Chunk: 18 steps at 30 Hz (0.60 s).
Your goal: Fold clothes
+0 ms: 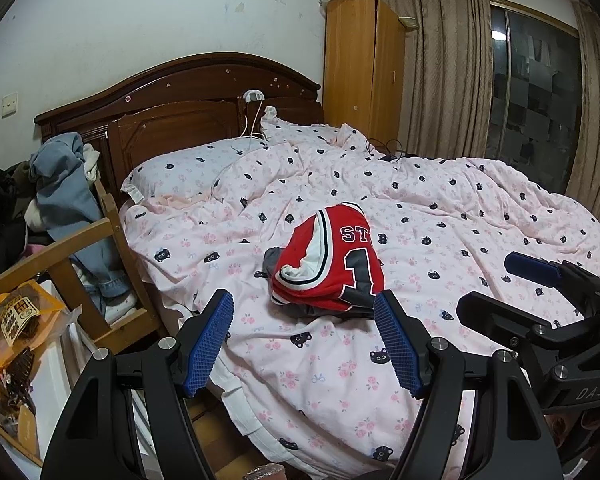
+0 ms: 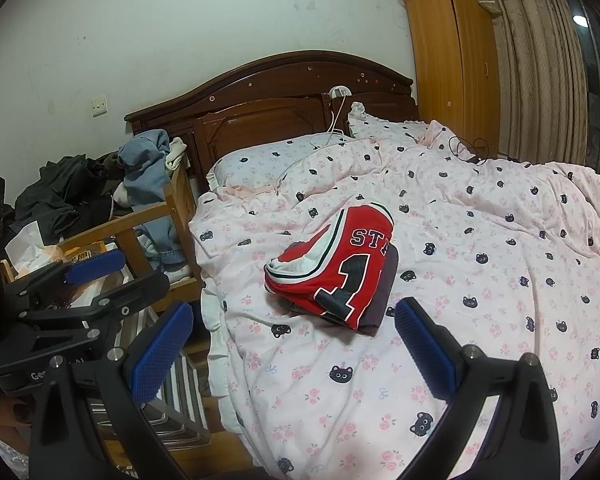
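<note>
Left gripper (image 1: 303,300): stood partly open, blue ribbed pads apart, gripped nothing, tilted down toward the bed. Right gripper (image 2: 296,306): spread as wide as it went, likewise empty, hovered just beside the left one.

Straight ahead of both, clear of every pad: a red basketball jersey with white and black trim (image 1: 332,264), already folded into a compact bundle. Sat on top of a folded dark grey garment (image 1: 271,261). Rested near the middle of a rumpled pink floral duvet printed with black cat faces (image 1: 440,208).

Off to the left, draped over a wooden chair: a heap of blue jeans and dark clothes (image 1: 64,184), not folded.

Judged likely next: fetching another piece from that heap. Best done by pinching one garment at a single edge, lifting it free of the tangle, then spreading it flat on bare duvet beside the stack without toppling it.
</note>
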Motion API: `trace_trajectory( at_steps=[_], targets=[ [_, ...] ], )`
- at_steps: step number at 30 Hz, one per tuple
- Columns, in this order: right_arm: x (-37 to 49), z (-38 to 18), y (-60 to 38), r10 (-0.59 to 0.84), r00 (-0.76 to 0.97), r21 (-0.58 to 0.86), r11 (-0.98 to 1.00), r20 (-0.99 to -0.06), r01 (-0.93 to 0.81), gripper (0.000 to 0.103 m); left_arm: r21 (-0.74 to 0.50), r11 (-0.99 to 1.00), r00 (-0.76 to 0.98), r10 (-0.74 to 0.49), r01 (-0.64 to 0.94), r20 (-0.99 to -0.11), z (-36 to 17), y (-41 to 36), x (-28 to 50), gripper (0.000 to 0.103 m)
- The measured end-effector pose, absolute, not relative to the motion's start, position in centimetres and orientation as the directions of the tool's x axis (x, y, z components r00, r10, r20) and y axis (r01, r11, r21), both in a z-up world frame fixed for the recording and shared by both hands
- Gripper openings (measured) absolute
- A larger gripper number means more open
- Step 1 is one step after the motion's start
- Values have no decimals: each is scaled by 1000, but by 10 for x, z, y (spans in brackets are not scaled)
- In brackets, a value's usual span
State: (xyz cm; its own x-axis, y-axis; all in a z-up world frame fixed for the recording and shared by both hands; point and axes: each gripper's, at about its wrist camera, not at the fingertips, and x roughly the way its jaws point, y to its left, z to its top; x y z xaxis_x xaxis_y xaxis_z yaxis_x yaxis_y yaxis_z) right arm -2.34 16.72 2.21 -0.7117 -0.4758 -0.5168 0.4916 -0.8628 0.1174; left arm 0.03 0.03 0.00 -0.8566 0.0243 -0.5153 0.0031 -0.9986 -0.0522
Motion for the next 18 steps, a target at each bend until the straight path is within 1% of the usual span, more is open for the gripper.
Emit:
trace_trajectory(
  at_steps=[18],
  targets=[
    [-19,24,173,-474,-715,120,-865,-514,488,103,-47,-999,-860,21,4,-510,0,3,3,68]
  ],
)
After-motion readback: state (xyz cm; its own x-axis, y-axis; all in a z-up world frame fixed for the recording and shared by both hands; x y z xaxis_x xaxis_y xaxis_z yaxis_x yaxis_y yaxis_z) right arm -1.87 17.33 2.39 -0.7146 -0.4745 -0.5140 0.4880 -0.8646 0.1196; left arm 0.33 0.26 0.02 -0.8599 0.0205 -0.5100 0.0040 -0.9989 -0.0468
